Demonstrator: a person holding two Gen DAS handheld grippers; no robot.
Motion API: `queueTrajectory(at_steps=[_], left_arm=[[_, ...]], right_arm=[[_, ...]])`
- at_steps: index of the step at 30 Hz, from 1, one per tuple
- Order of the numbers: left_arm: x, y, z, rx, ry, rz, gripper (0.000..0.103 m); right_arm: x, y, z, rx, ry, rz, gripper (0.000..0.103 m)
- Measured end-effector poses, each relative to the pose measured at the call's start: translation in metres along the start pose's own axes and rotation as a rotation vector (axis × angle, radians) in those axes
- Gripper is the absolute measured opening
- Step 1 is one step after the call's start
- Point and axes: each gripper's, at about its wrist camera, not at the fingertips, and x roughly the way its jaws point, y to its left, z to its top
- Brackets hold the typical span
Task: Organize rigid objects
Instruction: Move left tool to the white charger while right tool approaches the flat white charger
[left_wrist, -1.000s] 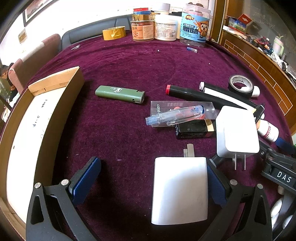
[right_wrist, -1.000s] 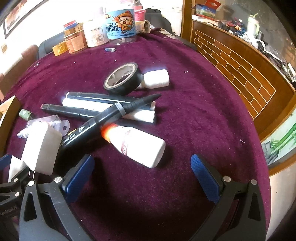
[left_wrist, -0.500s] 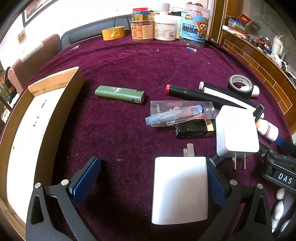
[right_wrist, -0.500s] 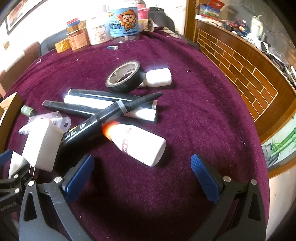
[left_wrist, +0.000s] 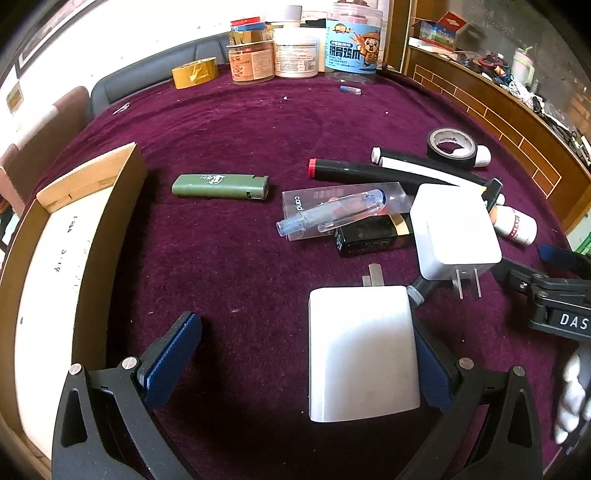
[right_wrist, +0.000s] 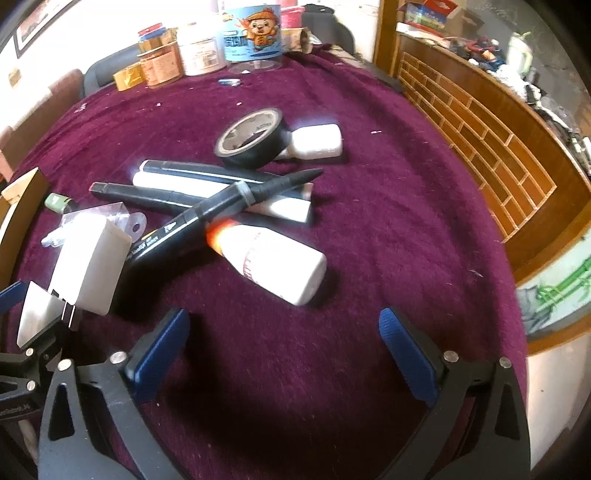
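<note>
Left tool (left_wrist: 306, 354), spread wide, has white charger (left_wrist: 362, 354) touching its right finger.

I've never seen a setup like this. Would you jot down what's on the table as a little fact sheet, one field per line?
Surface: purple cloth
Left tongs: open, a white charger lying between the fingers, against the right-hand one
Right tongs: open, holding nothing, above bare cloth
Box: wooden box at the left
Loose items: green lighter, clear pen, black battery, second white charger, black markers, white bottle, black tape roll
Far edge: jars, yellow tape
</note>
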Motion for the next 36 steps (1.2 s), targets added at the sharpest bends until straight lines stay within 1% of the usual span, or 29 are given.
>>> queueTrajectory(at_steps=[1, 3, 6, 7, 8, 9, 12, 13, 15, 17, 19, 22, 23, 25, 26, 28, 29, 32, 33, 34, 35, 36], left_arm=[[0.0, 0.0, 0.0, -0.001, 0.0, 0.003, 0.102], [0.0, -0.001, 0.0, -0.002, -0.001, 0.003, 0.102], [0.0, 0.0, -0.001, -0.002, -0.001, 0.003, 0.102], [0.0, 0.0, -0.001, -0.002, -0.001, 0.003, 0.102], [0.0, 0.0, -0.001, -0.003, -0.001, 0.003, 0.102], [0.001, 0.0, -0.001, -0.004, -0.002, 0.005, 0.102], [0.001, 0.0, 0.0, -0.008, -0.001, 0.007, 0.102], [0.0, 0.001, -0.001, -0.01, -0.001, 0.003, 0.102], [-0.001, 0.003, -0.002, -0.003, -0.001, -0.016, 0.101], [-0.006, 0.01, -0.003, -0.017, -0.005, -0.066, 0.101], [-0.012, 0.022, -0.006, -0.059, -0.002, -0.146, 0.101], [-0.017, 0.032, -0.007, -0.098, 0.011, -0.213, 0.1], [-0.018, 0.032, -0.007, -0.1, 0.012, -0.217, 0.098], [-0.021, 0.031, -0.008, -0.099, 0.009, -0.232, 0.09], [-0.022, 0.028, -0.007, -0.099, 0.006, -0.235, 0.088], [-0.021, 0.023, -0.004, -0.09, 0.007, -0.235, 0.087], [-0.019, 0.019, -0.003, -0.076, 0.009, -0.228, 0.087], [-0.014, 0.0, -0.001, 0.009, 0.001, -0.142, 0.086], [-0.013, -0.005, -0.002, 0.038, -0.003, -0.111, 0.073], [-0.014, -0.009, -0.004, 0.065, -0.015, -0.081, 0.054], [-0.016, -0.01, -0.005, 0.076, -0.019, -0.092, 0.045], [-0.02, -0.009, -0.007, 0.075, -0.018, -0.103, 0.04]], right_arm=[[-0.007, -0.001, -0.001, 0.0, -0.023, -0.019, 0.098], [-0.033, -0.003, -0.004, 0.006, -0.111, -0.046, 0.098], [-0.089, -0.007, -0.016, 0.046, -0.357, -0.069, 0.099], [-0.104, -0.008, -0.022, 0.069, -0.446, -0.092, 0.103], [-0.113, -0.009, -0.026, 0.096, -0.513, -0.101, 0.103], [-0.115, -0.011, -0.025, 0.119, -0.539, -0.082, 0.103], [-0.08, -0.013, -0.001, 0.167, -0.356, 0.014, 0.103], [-0.067, -0.014, 0.003, 0.202, -0.334, 0.031, 0.103], [-0.05, -0.017, 0.004, 0.244, -0.313, 0.024, 0.103], [-0.032, -0.022, -0.002, 0.302, -0.279, 0.075, 0.103], [-0.024, -0.034, -0.007, 0.352, -0.251, 0.107, 0.103], [-0.027, -0.045, -0.015, 0.401, -0.267, 0.155, 0.103], [-0.025, -0.046, -0.015, 0.407, -0.26, 0.164, 0.103], [-0.022, -0.042, -0.013, 0.401, -0.25, 0.166, 0.103], [-0.023, -0.04, -0.012, 0.391, -0.25, 0.168, 0.103], [-0.022, -0.035, -0.01, 0.365, -0.254, 0.161, 0.103], [-0.023, -0.032, -0.009, 0.356, -0.256, 0.155, 0.103], [-0.025, -0.028, -0.009, 0.339, -0.269, 0.139, 0.103], [-0.026, -0.028, -0.01, 0.339, -0.272, 0.136, 0.103], [-0.026, -0.028, -0.01, 0.34, -0.274, 0.134, 0.103], [-0.026, -0.028, -0.011, 0.343, -0.274, 0.133, 0.103], [-0.026, -0.028, -0.01, 0.345, -0.273, 0.132, 0.103]])
